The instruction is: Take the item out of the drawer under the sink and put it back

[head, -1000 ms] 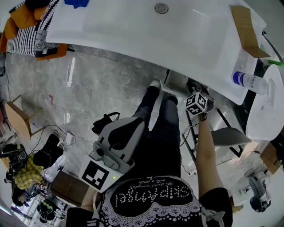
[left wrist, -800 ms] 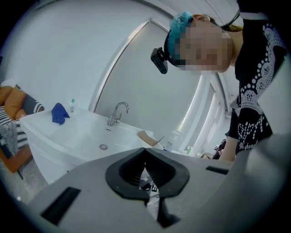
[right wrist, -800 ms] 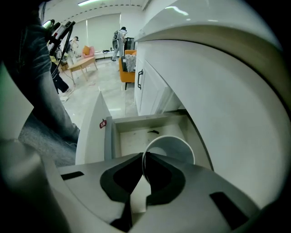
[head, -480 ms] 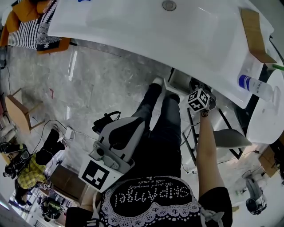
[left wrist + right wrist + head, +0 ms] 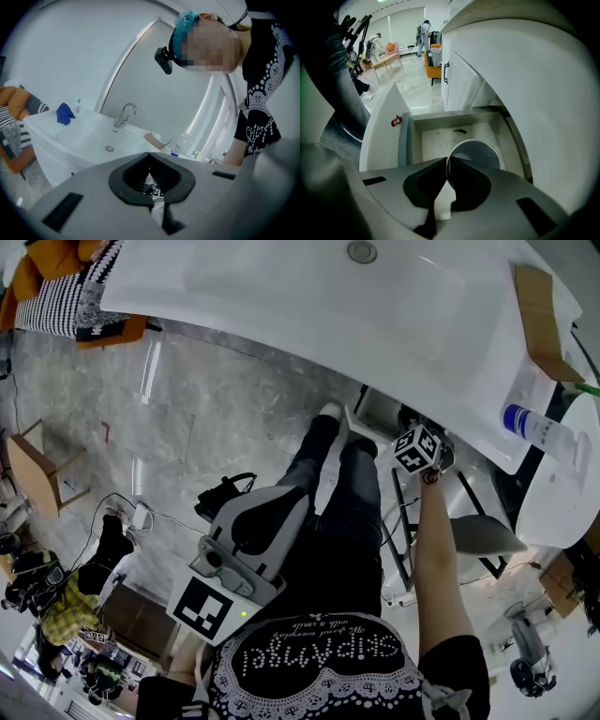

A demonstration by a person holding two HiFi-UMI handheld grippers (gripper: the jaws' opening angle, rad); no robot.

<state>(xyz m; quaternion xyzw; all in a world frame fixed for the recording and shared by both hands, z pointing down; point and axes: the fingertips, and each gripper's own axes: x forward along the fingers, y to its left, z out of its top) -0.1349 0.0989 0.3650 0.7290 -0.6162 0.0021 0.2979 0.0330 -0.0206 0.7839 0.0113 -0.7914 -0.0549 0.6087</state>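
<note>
An open white drawer [image 5: 433, 138] lies below the sink cabinet in the right gripper view. A round white cup [image 5: 483, 151] hangs over it, and my right gripper [image 5: 446, 164] is shut on the cup's rim, pointing steeply down. In the head view only that gripper's marker cube [image 5: 415, 448] shows, at the sink's front edge; its jaws and the cup are hidden. My left gripper [image 5: 246, 542] is held over the person's lap, away from the drawer. Its jaws [image 5: 150, 159] are shut with nothing between them.
The white sink [image 5: 309, 306] spans the top, with a cardboard piece [image 5: 539, 324] and a blue-capped bottle [image 5: 534, 425] at its right end. A faucet [image 5: 124, 115] and a blue cloth [image 5: 64, 114] stand on it. The drawer front [image 5: 380, 136] bears a red sticker.
The head view has shifted slightly. Both grippers keep their places and their jaws are unchanged.
</note>
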